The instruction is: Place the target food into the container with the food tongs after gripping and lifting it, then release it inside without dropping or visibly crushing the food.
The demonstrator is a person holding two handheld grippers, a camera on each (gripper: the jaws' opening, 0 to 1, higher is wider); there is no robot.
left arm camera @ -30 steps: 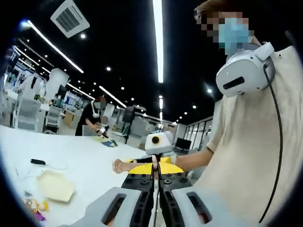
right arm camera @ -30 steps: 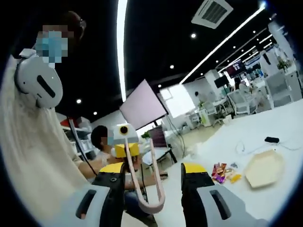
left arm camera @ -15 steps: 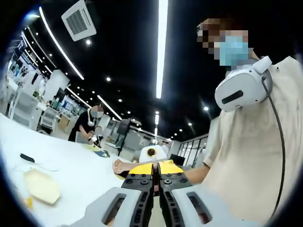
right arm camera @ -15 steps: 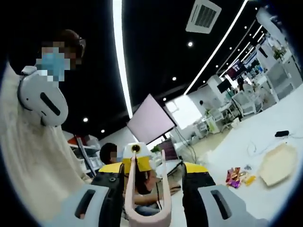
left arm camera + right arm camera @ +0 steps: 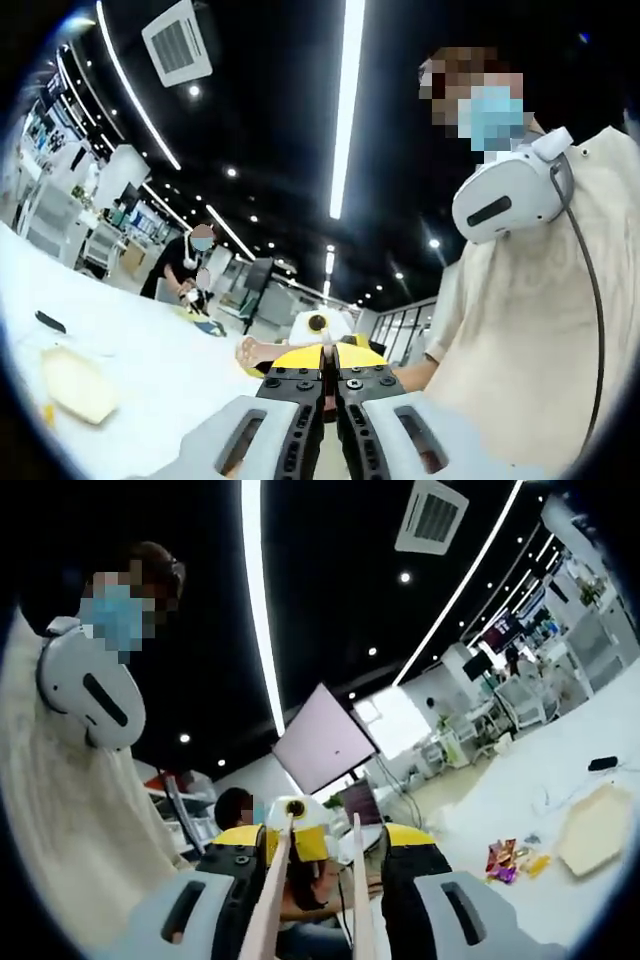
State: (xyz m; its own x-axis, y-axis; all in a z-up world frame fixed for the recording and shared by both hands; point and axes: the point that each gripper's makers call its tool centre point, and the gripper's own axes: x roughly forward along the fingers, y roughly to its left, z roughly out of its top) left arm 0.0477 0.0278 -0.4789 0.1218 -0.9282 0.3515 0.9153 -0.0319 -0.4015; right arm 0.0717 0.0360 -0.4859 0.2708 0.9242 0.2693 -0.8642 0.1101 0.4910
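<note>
Right gripper (image 5: 323,852), jaws parted around pink tongs (image 5: 268,915), should swing down squarely toward snacks (image 5: 510,858) beside container (image 5: 595,830) on bench (image 5: 480,900); left gripper (image 5: 328,368) jaws closed, empty.

We see an open-plan office: linear ceiling lights (image 5: 347,100), a ceiling air vent (image 5: 430,517), desks beneath, a wall screen (image 5: 322,742).

Counted on the white table
One beige container (image 5: 593,829), one pair of pink tongs (image 5: 312,900), one cluster of snack packets (image 5: 512,857).
</note>
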